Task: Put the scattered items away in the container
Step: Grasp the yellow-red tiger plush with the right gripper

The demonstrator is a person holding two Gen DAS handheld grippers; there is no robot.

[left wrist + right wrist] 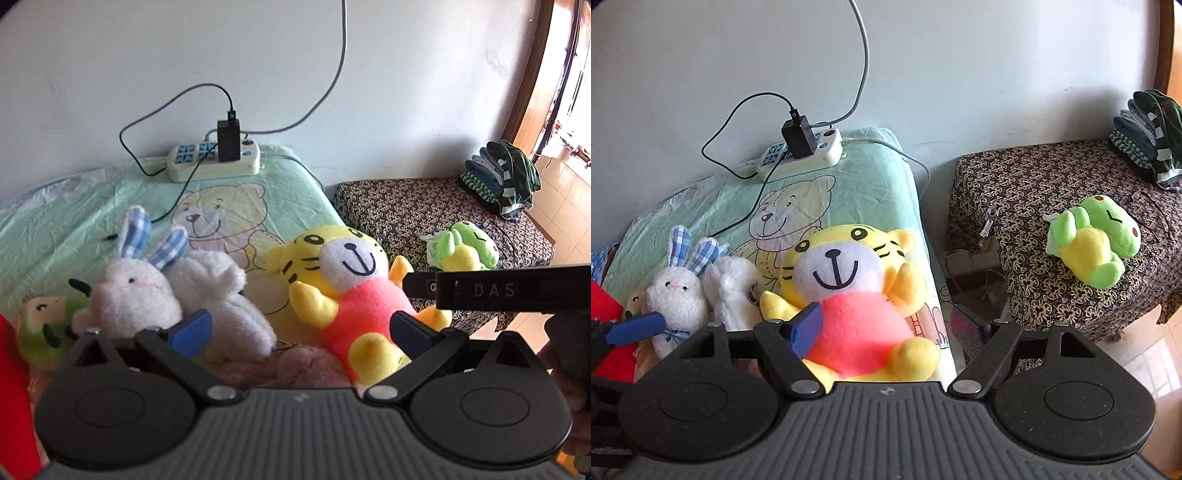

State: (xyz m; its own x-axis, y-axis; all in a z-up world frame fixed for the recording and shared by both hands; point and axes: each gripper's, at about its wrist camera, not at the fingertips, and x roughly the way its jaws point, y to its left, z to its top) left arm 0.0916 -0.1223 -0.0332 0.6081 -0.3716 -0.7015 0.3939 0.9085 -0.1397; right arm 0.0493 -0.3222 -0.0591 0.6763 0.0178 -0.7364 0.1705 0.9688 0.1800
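Near the front edge of the green bear-print bed (871,173), a yellow tiger plush (849,295) in a pink shirt is lying on its back, with a white rabbit plush (136,291) just beside it toward the left edge. The left gripper (299,325) is hovering over these two toys, its jaws standing wide apart and gripping nothing. The right gripper (890,328) is hanging over the tiger's belly; one blue pad is showing against the pink shirt, the other finger is dark and hard to make out, and the jaws are looking spread with nothing clamped. A green frog plush (1093,243) is lying on the patterned bench (1034,192) beside the bed, near folded clothes (1148,129) at its far corner. A power strip (214,158) is sitting at the bed's far edge against the wall.
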